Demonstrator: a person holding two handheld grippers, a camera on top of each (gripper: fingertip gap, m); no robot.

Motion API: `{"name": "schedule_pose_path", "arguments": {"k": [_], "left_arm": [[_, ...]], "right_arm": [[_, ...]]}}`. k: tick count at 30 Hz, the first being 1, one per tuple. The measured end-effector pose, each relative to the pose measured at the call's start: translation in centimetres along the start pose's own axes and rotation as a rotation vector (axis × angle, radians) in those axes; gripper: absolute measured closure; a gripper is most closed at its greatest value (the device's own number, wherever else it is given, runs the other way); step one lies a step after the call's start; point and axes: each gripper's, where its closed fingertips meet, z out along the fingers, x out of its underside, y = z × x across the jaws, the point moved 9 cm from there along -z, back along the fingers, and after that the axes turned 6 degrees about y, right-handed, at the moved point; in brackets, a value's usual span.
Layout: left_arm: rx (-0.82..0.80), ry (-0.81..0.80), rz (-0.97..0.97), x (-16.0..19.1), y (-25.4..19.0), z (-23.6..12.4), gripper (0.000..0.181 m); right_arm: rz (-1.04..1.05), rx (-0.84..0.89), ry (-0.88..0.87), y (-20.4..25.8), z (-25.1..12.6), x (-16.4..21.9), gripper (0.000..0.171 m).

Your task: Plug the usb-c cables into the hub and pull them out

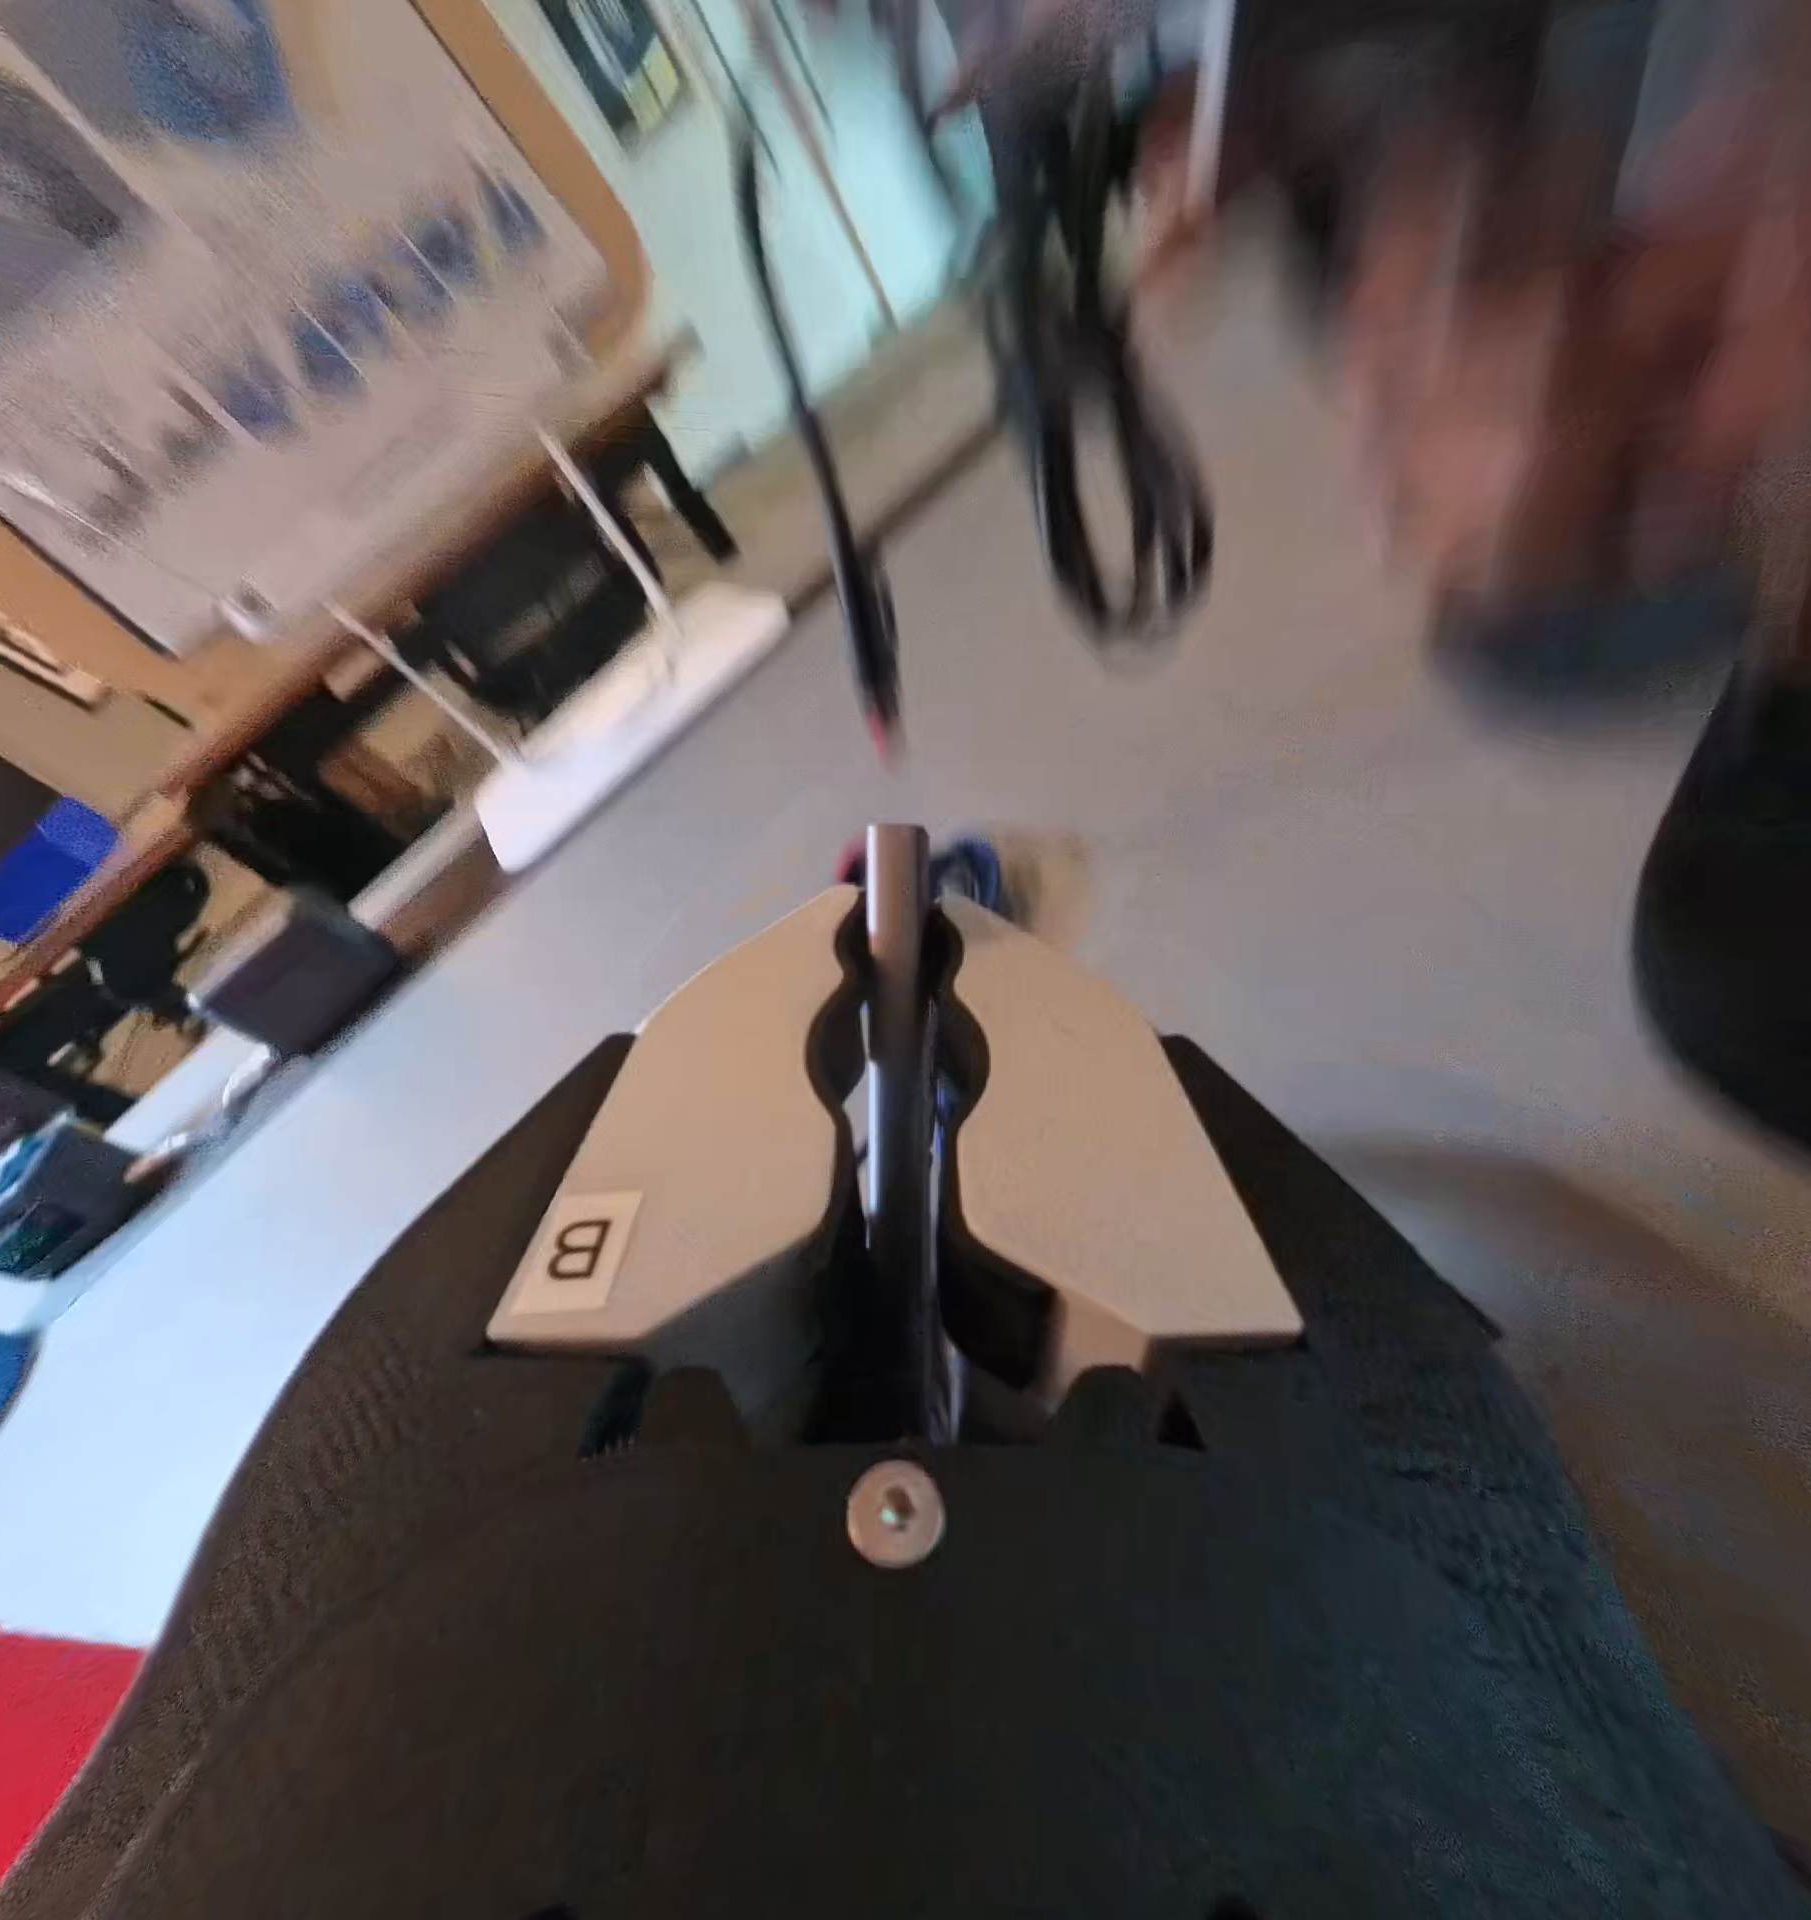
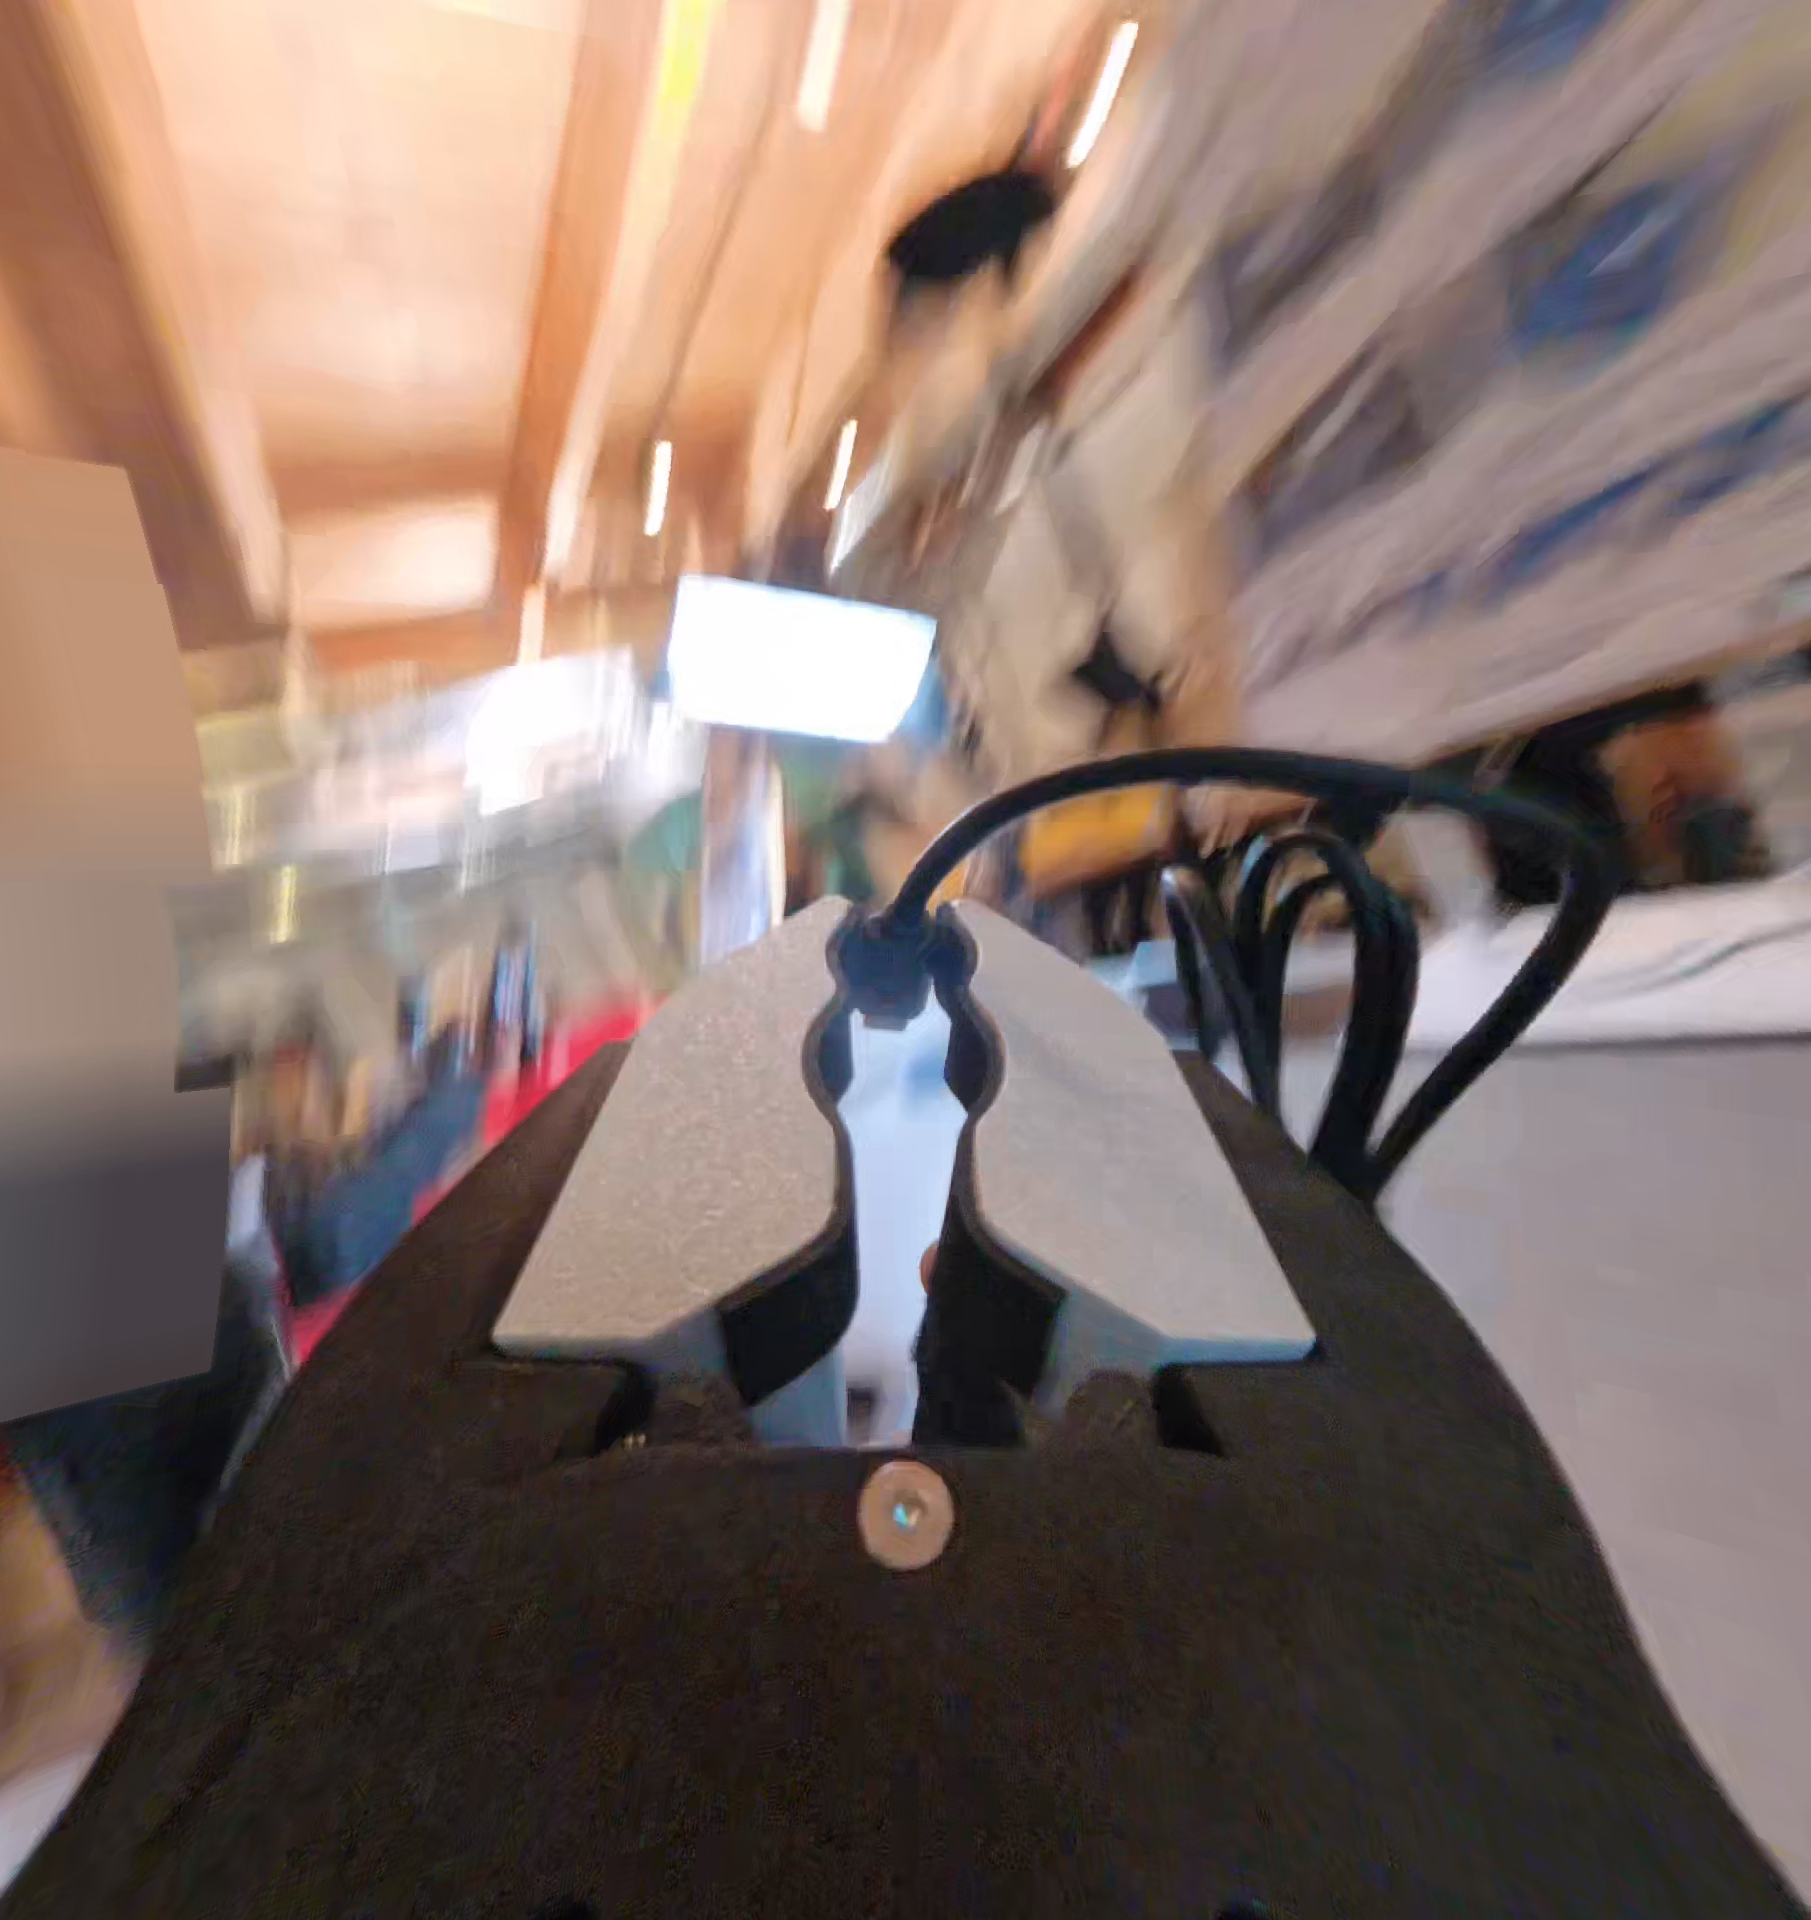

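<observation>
My left gripper (image 1: pixel 896 914) is shut on a thin grey metal hub (image 1: pixel 896 883), held edge-on so its end sticks out past the fingertips, above the grey table. A black cable with a red-tipped plug (image 1: pixel 870 665) hangs blurred just beyond the hub's end, apart from it. A bundle of black cable loops (image 1: pixel 1109 468) hangs farther back. My right gripper (image 2: pixel 893 961) is shut on the black plug (image 2: pixel 885 961) of a black usb-c cable (image 2: pixel 1244 769), which arcs to the right and drops down in loops (image 2: pixel 1296 956). Both views are motion-blurred.
A white power strip (image 1: pixel 631 717) lies on the grey table (image 1: pixel 1296 831) at the left. A blurred person's arm (image 1: pixel 1607 364) and dark sleeve (image 1: pixel 1763 935) are at the right. Boxes and clutter sit at the far left; a red patch (image 1: pixel 7 1714) is at the lower left. A blurred person (image 2: pixel 1036 468) stands behind.
</observation>
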Motion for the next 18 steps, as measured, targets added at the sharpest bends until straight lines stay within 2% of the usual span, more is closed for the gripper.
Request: {"name": "schedule_pose_path", "arguments": {"k": [1, 2, 3, 5, 10, 14, 18], "left_arm": [[-0.016, 0.017, 0.016, 0.3, 0.1, -0.1, 0.172], [-0.050, -0.094, -0.044, -0.4, 0.5, -0.9, 0.173], [-0.051, -0.156, -0.112, -0.8, 0.9, -1.2, 0.172], [-0.046, -0.169, -0.146, -0.7, 1.3, -0.9, 0.172], [-0.038, -0.201, -0.183, -0.7, 1.7, -1.1, 0.172], [-0.055, -0.220, -0.153, -0.7, 1.6, -1.4, 0.171], [-0.078, -0.220, -0.100, -0.8, 1.3, -1.6, 0.171]], "right_arm": [[0.101, 0.034, -0.152, -2.1, -1.8, -3.1, 0.158], [0.150, 0.033, -0.259, -3.7, -3.5, -5.2, 0.159], [0.100, 0.030, -0.208, -4.3, -4.2, -5.7, 0.159], [-0.065, 0.080, 0.059, -4.4, -3.7, -3.9, 0.158], [-0.111, 0.001, 0.285, -2.9, -1.8, -1.4, 0.158], [-0.285, 0.007, 0.532, -1.3, -1.4, 0.2, 0.158], [-0.471, 0.025, 0.644, 1.4, -2.8, -0.8, 0.158]]}}
